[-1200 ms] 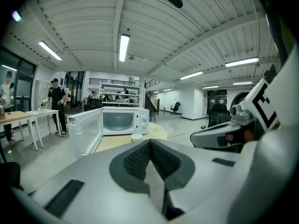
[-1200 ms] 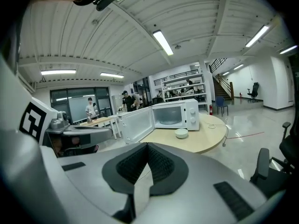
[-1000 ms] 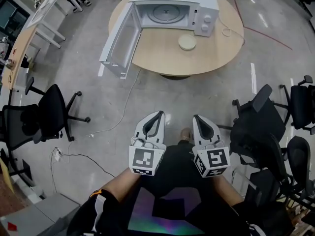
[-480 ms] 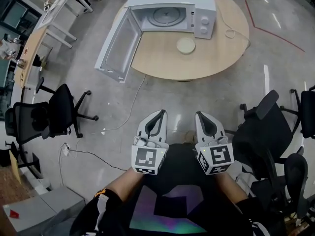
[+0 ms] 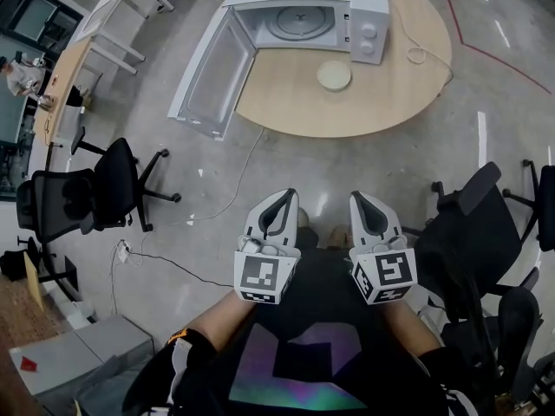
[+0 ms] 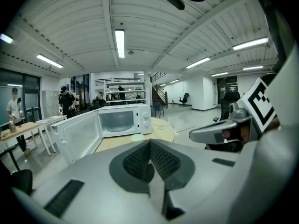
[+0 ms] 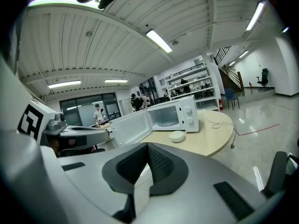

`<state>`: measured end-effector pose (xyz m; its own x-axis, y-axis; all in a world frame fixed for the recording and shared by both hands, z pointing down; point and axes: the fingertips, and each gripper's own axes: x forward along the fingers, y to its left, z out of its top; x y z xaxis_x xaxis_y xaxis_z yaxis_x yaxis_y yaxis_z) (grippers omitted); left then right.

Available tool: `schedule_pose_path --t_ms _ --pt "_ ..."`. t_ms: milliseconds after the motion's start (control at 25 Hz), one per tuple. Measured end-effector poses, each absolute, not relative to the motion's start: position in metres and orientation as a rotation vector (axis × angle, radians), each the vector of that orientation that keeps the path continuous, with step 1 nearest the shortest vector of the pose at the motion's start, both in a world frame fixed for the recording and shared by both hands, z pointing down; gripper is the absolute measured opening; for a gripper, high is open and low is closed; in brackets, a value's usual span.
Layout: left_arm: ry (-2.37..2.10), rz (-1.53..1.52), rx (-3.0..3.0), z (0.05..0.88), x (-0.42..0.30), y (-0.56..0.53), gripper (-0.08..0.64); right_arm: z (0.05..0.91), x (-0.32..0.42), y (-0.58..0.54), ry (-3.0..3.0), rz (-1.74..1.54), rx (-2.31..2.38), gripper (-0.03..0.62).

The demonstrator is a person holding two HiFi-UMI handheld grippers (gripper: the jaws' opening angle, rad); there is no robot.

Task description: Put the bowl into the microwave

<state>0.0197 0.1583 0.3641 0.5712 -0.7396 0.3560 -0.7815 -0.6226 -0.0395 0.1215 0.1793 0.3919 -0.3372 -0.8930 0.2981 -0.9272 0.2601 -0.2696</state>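
A pale bowl sits on the round wooden table, just in front of the white microwave, whose door hangs wide open to the left. The bowl and microwave also show in the right gripper view, and the microwave in the left gripper view. Both grippers are held close to my body, far short of the table. My left gripper and right gripper are shut with nothing between the jaws.
Black office chairs stand at the left and at the right of my path. A cable trails over the concrete floor from the table. A long desk stands at the far left, with people beyond it.
The view has shifted: the table and microwave sit slightly further up and right in the frame. Both grippers stay shut and held together near my body.
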Motion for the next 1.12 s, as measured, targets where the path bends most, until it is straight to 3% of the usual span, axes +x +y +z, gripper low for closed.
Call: schedule_pose_path --t_ms 1120 --pt "-1.008 0.397 2.736 0.37 0.05 0.001 0.046 0.394 0.135 0.051 -2.154 0.604 1.881 0.015"
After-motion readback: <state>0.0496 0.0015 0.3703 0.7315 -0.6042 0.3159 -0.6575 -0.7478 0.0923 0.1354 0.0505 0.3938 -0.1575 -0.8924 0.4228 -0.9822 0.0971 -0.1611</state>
